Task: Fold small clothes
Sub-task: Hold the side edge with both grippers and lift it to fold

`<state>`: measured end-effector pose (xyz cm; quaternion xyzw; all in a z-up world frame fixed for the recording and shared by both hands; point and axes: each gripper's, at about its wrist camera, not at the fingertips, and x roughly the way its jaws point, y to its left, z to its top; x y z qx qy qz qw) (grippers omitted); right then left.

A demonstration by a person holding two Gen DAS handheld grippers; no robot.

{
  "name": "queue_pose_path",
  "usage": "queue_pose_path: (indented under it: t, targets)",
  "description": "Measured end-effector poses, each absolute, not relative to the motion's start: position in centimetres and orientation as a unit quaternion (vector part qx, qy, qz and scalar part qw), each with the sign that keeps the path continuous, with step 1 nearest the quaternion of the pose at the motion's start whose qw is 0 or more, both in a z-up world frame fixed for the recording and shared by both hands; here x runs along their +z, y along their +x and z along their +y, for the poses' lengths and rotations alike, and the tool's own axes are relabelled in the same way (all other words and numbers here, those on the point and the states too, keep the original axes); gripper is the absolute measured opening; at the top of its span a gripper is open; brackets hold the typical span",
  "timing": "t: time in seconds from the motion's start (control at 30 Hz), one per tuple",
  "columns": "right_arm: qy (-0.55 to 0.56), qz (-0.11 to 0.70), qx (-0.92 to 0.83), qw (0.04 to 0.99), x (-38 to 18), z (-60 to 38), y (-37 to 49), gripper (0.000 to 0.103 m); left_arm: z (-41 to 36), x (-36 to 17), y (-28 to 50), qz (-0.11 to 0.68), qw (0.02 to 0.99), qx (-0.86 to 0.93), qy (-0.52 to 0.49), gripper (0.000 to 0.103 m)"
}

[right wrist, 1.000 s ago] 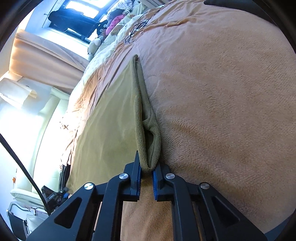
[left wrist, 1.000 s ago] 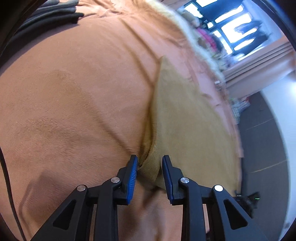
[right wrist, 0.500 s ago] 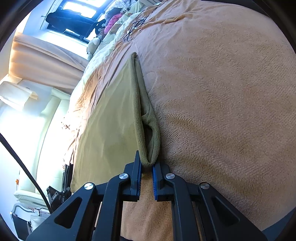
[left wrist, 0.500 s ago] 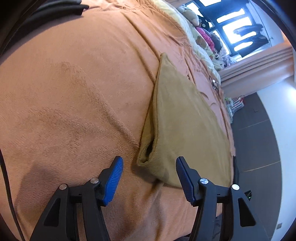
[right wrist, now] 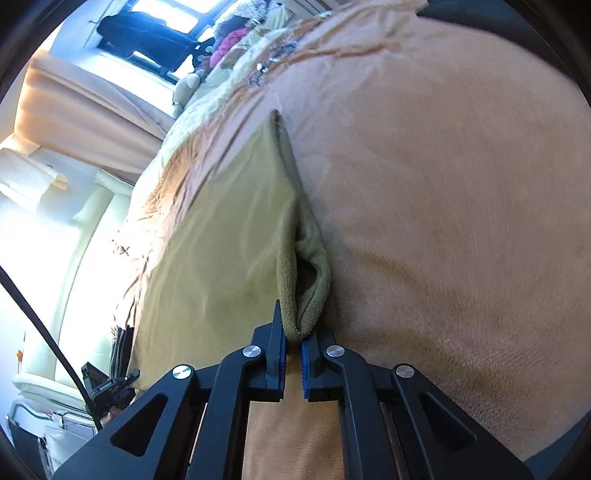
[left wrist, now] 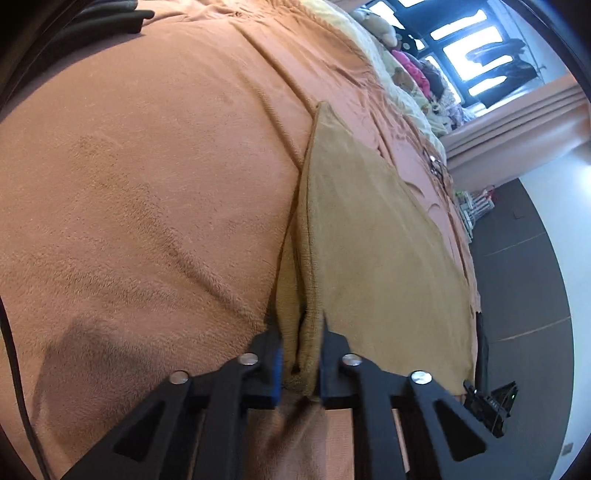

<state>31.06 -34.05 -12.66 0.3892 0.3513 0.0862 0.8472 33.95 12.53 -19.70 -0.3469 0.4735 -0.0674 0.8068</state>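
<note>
An olive-tan cloth lies folded on the orange-brown fleece blanket of a bed. My left gripper is shut on the near corner of the cloth's folded edge, with fabric bunched between the blue pads. In the right wrist view the same cloth lies left of centre. My right gripper is shut on the other near corner of the fold, where the edge loops open just ahead of the fingertips.
The blanket spreads widely around the cloth. Dark folded clothes lie at the far left. Soft toys and bedding sit by the window. A dark floor drops off beyond the bed's edge.
My left gripper opened wide half a second ago, then moved forward and shut on the cloth's corner. My right gripper kept its hold and shifted slightly.
</note>
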Motion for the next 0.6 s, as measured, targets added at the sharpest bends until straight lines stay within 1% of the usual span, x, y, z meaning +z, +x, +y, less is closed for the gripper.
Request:
queue_pose_path:
  t: [0.1,0.3,0.6]
  targets:
    - [0.385,0.34,0.087,0.854,-11.4,-34.1,30.5,0.002,12.0,-18.5,33.5,0.466,0.823,-0.065,-0.317,0.008]
    - [0.367,0.334,0.093,0.863,-9.6,-33.6,29.1,0.002,11.6,-16.2,32.8,0.454,0.835,-0.056,-0.306,0.007]
    - [0.352,0.345,0.094,0.865,-9.6,-34.5,25.7,0.002,11.4,-14.7,29.0,0.452,0.834,-0.064,-0.31,0.007]
